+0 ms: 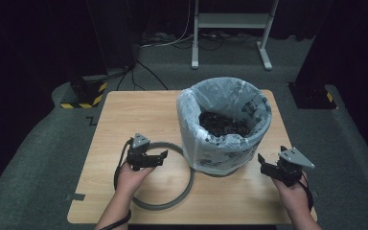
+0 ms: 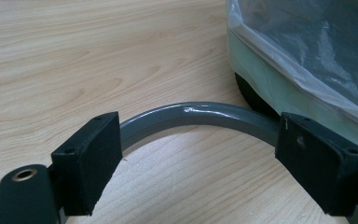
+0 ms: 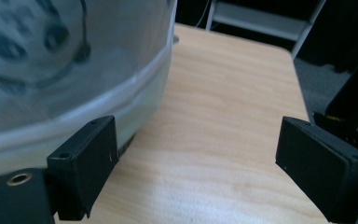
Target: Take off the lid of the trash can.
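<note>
The grey ring [image 1: 165, 175] lay flat on the wooden table [image 1: 124, 115], left of centre and toward the near edge, its far-right arc running up just beside the base of the lined bin [image 1: 225, 127]. In the left gripper view the ring [image 2: 193, 116] showed as a smooth curved band with a small scuff on its top face, and bare tabletop [image 2: 74, 56] stretched beyond it, while the bin's plastic liner [image 2: 307, 56] stood close at the right. Open room was noted left of and behind the ring; its near arc lay not far from the table's front edge. The bin, draped in a pale translucent liner and holding dark material, occupied the right-centre of the table and closed off the ring's right side. Beyond the table stood a white metal frame [image 1: 230, 28] on the floor and a black stand with yellow-striped base [image 1: 84, 93] at the far left, both well apart from the work. The left gripper [image 1: 159, 157] hung over the ring's far-left arc, jaws standing wide apart; the ring passed across the gap between them, the pads [image 2: 91, 158] not pressing on it as far as could be seen. The right gripper [image 1: 266, 165] sat near the bin's right flank, low by the table's right edge, jaws likewise spread wide and holding nothing; in the right gripper view the bin wall [image 3: 74, 70] rose just beside the left-hand jaw, whether touching could not be told.
</note>
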`<action>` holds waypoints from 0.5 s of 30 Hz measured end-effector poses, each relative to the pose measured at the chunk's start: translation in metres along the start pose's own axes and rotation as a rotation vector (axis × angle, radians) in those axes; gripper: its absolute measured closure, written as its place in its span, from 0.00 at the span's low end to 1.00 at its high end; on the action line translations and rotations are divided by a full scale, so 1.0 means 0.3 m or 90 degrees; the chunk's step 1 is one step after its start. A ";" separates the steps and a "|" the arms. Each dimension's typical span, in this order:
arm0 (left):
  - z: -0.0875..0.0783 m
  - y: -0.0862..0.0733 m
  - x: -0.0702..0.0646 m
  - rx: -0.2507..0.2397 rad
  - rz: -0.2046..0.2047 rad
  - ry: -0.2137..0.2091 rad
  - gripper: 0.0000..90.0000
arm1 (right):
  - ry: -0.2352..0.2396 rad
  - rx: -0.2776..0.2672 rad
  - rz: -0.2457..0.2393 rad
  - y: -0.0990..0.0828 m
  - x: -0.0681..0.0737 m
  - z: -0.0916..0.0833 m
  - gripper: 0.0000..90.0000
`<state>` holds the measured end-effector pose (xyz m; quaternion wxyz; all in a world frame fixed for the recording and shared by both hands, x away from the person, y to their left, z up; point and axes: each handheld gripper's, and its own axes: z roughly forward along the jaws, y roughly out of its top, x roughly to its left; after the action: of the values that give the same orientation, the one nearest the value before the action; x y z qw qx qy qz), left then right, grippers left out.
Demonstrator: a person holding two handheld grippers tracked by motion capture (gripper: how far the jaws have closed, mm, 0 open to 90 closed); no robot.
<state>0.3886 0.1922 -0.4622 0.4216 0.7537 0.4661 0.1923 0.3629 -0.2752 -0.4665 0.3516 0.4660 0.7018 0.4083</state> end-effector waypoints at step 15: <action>-0.067 0.062 -0.060 -0.117 0.001 -0.021 0.16 | -0.013 -0.102 -0.020 0.092 0.011 -0.099 0.14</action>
<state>0.3760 0.1818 -0.4339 0.4964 0.7154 0.4389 0.2219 0.3460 -0.2729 -0.4295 0.4010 0.4294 0.6702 0.4534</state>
